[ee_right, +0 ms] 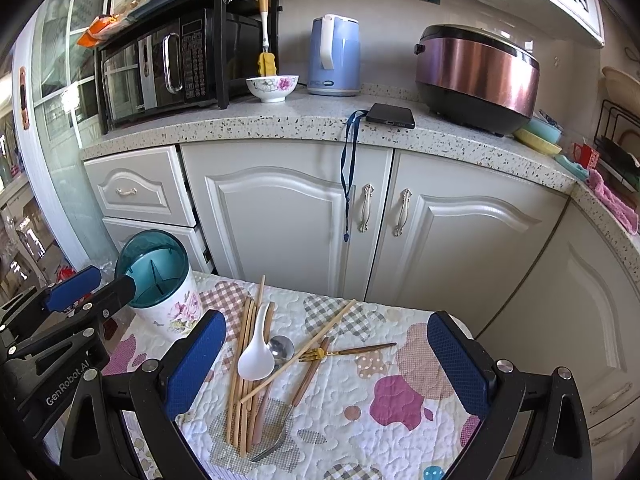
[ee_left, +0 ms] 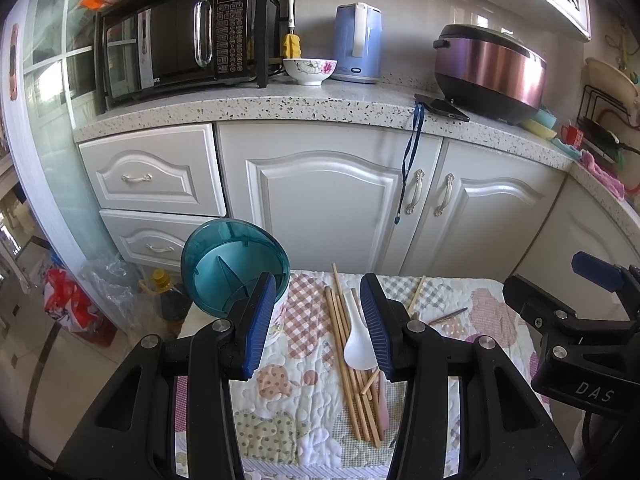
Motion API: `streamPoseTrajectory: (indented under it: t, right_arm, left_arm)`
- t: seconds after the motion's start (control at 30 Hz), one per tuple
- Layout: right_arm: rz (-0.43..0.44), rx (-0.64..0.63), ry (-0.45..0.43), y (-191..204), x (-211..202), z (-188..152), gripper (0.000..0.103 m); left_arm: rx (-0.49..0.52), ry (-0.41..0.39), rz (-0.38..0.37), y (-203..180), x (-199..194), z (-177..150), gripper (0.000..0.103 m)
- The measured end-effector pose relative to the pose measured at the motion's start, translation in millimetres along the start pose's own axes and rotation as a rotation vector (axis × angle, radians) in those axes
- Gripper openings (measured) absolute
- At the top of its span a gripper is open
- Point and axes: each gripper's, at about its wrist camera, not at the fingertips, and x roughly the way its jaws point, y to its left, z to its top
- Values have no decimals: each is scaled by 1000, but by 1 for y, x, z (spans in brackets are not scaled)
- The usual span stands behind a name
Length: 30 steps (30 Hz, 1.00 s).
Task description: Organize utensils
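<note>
Both grippers hover over the quilted patchwork cloth [ee_right: 360, 420], and neither has hold of anything: the left gripper [ee_left: 320, 328] has its blue pads parted about halfway with bare cloth and chopsticks showing between them, the right gripper [ee_right: 326, 364] is spread wide over the pile. One utensil holder [ee_right: 160, 292], white with a flower print and a teal insert, stands upright at the cloth's far left corner, just beside the left gripper's left finger. The utensils lie loose on the cloth, near the holder but apart from it: one white soup spoon [ee_right: 256, 354] lying across a bundle of wooden chopsticks [ee_right: 240, 380], roughly seven or eight sticks, overlapping too much for an exact count; one more chopstick [ee_right: 316, 340] slants across the heap; one metal spoon [ee_right: 281, 347] just beside the white one; one gold fork [ee_right: 316, 355] with a dark handle to the right. Behind, on the speckled counter [ee_right: 280, 120]: one microwave [ee_right: 160, 64], one flowered bowl [ee_right: 272, 87], one blue kettle [ee_right: 334, 56], one rice cooker [ee_right: 476, 76], one phone [ee_right: 390, 116]
</note>
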Motion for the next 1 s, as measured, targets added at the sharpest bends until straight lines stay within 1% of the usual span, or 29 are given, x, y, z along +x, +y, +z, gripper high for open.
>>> streamPoseTrajectory:
  t: [0.5, 1.0]
  right_arm:
    - [6, 4, 16, 1, 5, -2, 100]
    - [31, 28, 57, -3, 17, -4, 100]
  left_arm:
    - [-5, 14, 0, 1, 5, -2, 44]
    - [-13, 34, 0, 4, 13, -4, 44]
